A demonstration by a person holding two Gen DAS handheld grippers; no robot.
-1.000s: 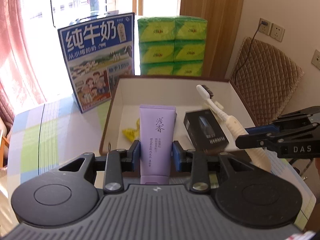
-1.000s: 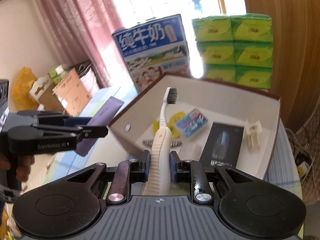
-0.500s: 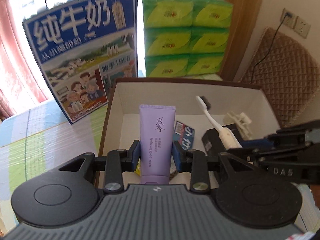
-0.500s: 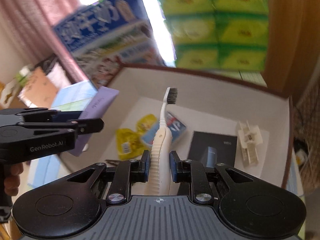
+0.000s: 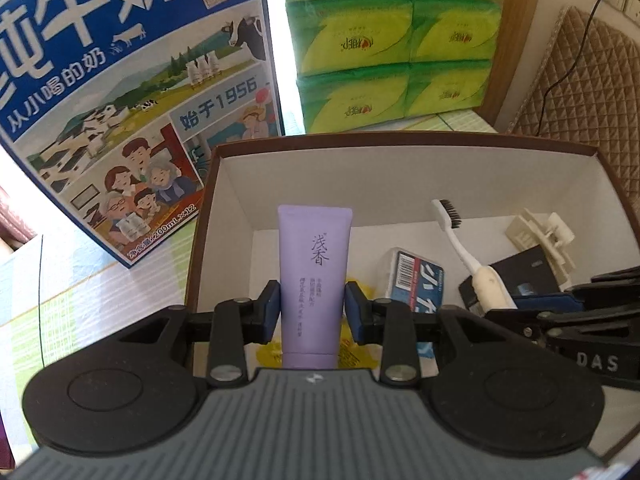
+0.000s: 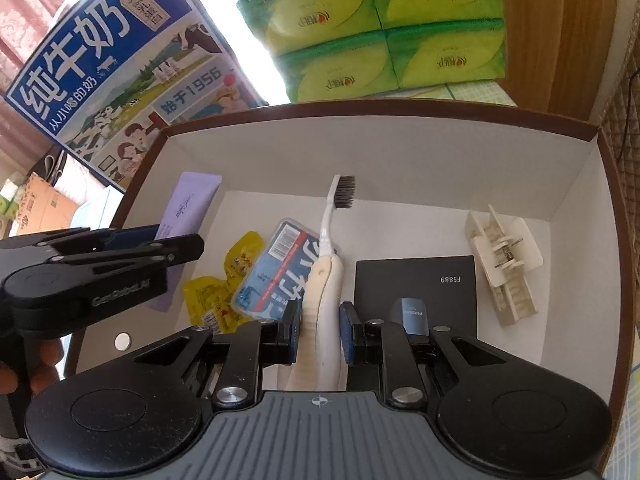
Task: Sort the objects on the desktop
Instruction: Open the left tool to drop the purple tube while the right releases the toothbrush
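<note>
Bright daylight from 12 o'clock, blown out to white glare between the blue printed milk carton point(image 5: 132, 92) and the stacked green tissue packs point(image 5: 396, 36). Strong fisheye bending toward every edge, dark vignette in corners. Sharp centre, slight softness at 9 o'clock.

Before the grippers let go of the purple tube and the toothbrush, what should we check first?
1. Left gripper clamps the purple tube: ok.
2. Right gripper clamps the toothbrush: ok.
3. Both items are inside the rim of the box: ok.
4. Free floor under the tube: not ok, the yellow packets and the blue pack lie there.
5. Free floor under the toothbrush: cannot tell, it is next to the black box.
6. The two grippers are apart, not touching: ok.
</note>
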